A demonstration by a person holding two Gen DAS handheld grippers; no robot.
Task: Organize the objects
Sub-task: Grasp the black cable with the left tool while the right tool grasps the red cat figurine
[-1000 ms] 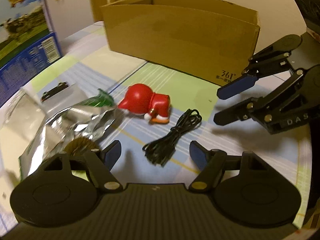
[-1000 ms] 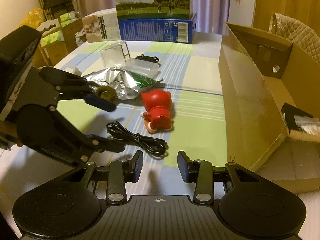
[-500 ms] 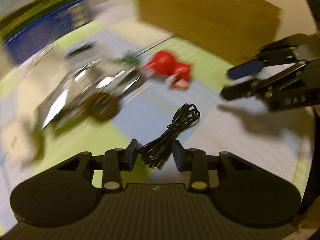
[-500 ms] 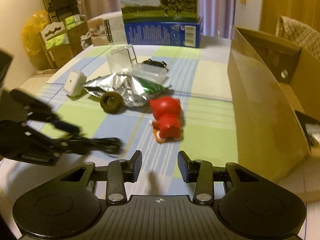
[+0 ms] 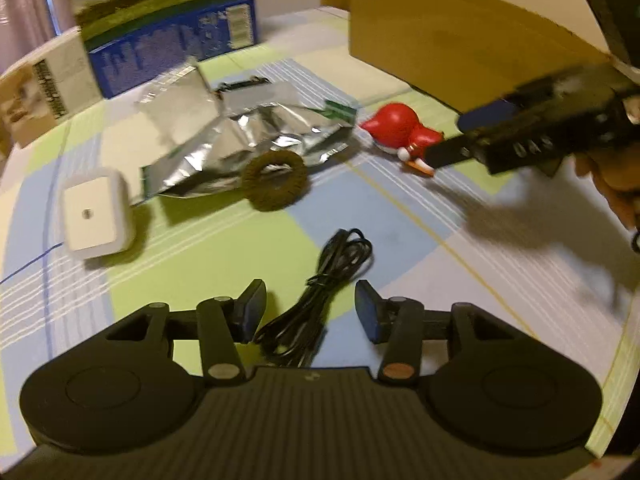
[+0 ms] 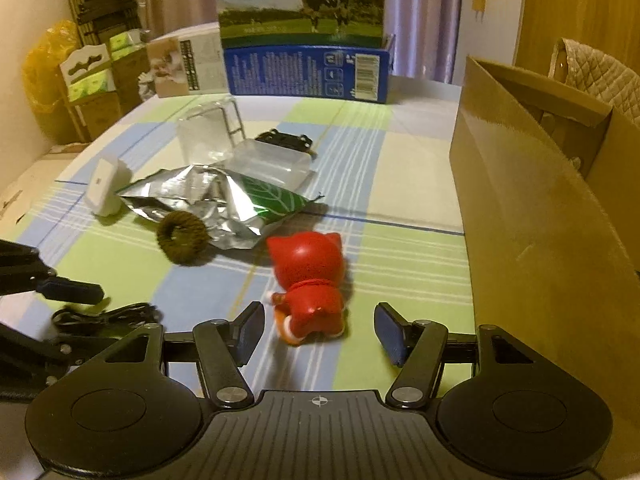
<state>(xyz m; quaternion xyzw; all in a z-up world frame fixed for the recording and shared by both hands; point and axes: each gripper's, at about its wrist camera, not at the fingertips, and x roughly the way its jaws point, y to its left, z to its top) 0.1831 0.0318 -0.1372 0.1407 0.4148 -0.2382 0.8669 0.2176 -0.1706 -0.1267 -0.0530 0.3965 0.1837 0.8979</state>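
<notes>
While both jaws stand apart, the left hand-held gripper (image 5: 310, 312) straddles the near end of the black cable (image 5: 320, 300) on the checked worktop (image 5: 192, 248); its pads sit either side of the bundle with a gap to each, so no contact is evident. Jaw gap moderate, nothing held.

Right hand-held gripper (image 6: 319, 330): jaws wide, the red figurine (image 6: 310, 280) lying between and just ahead of the fingertips at 12 o'clock, not clamped. Whether the pads touch it cannot be told from the right wrist view.

Cardboard box (image 6: 540, 216) stands at 3 o'clock of the figurine, well apart from it. Foil pouch (image 6: 216, 204) lies at 11 o'clock of the figurine, with the brown ring (image 6: 182, 236) against its near edge. White square block (image 5: 96, 212) sits at 9 o'clock of the ring. Clear plastic case (image 6: 240, 152) is behind the pouch; milk carton box (image 6: 304, 32) is at the far edge.

Hard to read: the left wrist view is motion-blurred, and there the right gripper appears only as a smeared dark shape at 2 o'clock. The box interior is mostly hidden behind its wall. The cable's near end is cut off by the gripper body.
</notes>
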